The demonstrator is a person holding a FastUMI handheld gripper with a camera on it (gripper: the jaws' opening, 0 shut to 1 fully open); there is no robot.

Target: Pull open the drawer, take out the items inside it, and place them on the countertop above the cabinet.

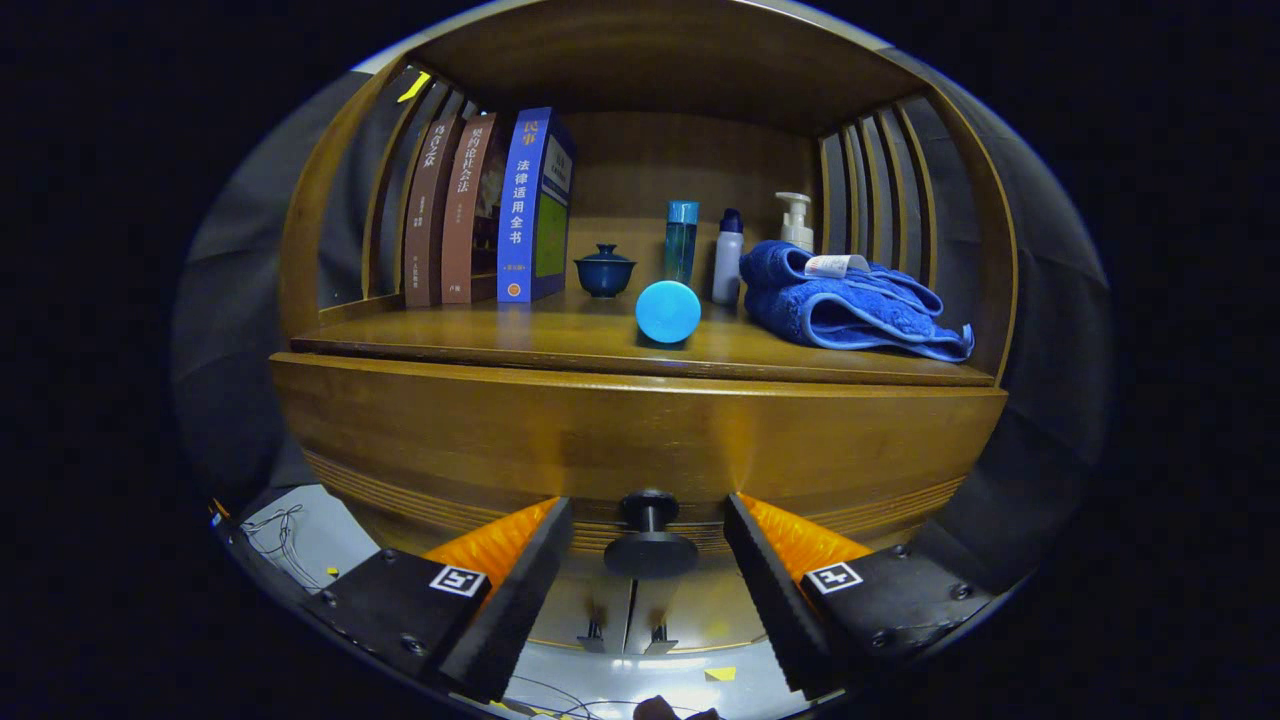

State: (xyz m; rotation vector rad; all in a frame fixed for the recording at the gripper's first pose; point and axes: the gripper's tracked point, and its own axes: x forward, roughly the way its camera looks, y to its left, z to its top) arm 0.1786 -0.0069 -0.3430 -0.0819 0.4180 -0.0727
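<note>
A wooden cabinet fills the view, with its closed drawer front just ahead of me. The drawer's round dark knob sticks out between my two fingers, with a gap on each side. My gripper is open around the knob and neither finger touches it. Above the drawer runs the wooden countertop, the floor of an open shelf niche. What lies inside the drawer is hidden.
On the countertop stand three books at the left, a dark blue lidded cup, a round light-blue object, a blue bottle, a white bottle, a pump bottle and a folded blue towel.
</note>
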